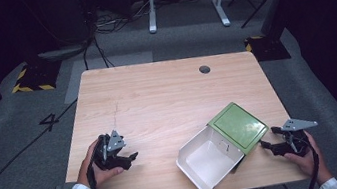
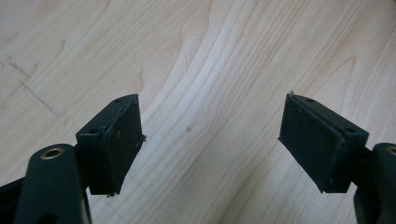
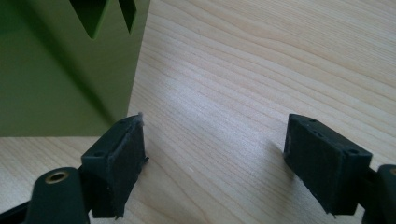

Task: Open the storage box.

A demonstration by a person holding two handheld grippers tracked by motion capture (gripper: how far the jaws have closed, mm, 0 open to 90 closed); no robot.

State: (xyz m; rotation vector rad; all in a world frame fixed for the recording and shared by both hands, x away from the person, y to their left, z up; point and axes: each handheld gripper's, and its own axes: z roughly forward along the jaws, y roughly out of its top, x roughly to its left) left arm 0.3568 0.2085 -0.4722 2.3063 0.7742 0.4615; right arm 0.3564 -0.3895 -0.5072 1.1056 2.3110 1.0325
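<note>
A pale wooden table (image 1: 157, 101) with a round grommet hole (image 1: 204, 69) stands on grey carpet (image 1: 22, 146) in a dark room. Near its front right lies an open white box with green lid (image 1: 222, 144). Left gripper (image 1: 125, 160) and right gripper (image 1: 270, 139) both gape wide, empty.

Dark room, grey carpet floor (image 1: 19, 127), wood table (image 1: 156, 96), white frame legs (image 1: 183, 1)

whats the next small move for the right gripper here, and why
Probably ease the right gripper toward the box and close on the near edge of the green lid. Its jaws stand open and hold nothing, the lid lies flipped open beside the white tray, and in the right gripper view the green panel sits just beyond the left jaw. The left gripper hovers open over bare table.
</note>
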